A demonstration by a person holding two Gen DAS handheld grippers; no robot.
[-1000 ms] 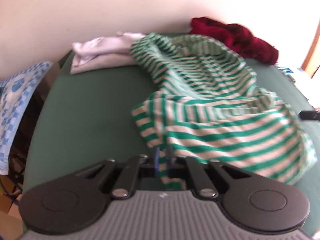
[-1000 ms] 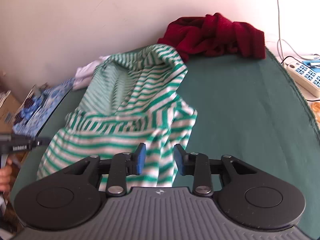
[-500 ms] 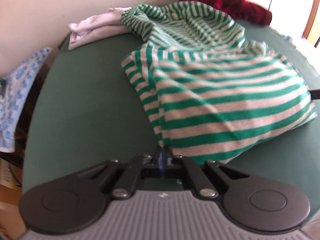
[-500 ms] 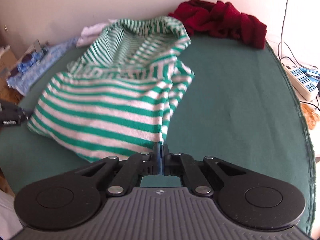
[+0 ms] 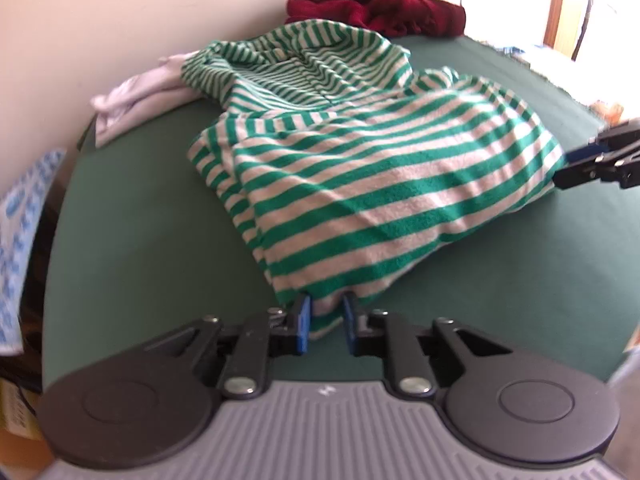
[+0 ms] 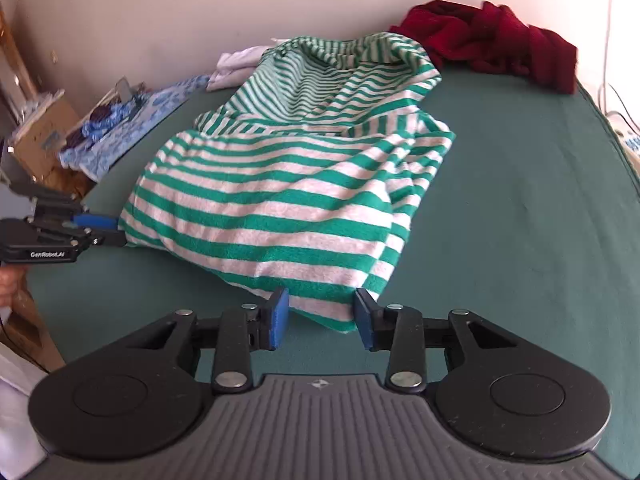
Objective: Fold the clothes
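A green-and-white striped garment lies on the green table, its near half doubled back over the rest. My left gripper is open at the garment's near left corner, with the hem lying loose between its blue pads. My right gripper is open wider at the near right corner, the hem resting between its fingers. Each gripper also shows in the other view: the right gripper at the right edge, the left gripper at the left edge.
A dark red garment is heaped at the back of the green table. A white cloth lies at the back left. A blue patterned cloth and boxes sit off the left edge. A power strip and cables lie far right.
Both grippers, shut on the garment's corners half a second ago, have opened and let the hem drop onto the table. The garment now rests folded over.
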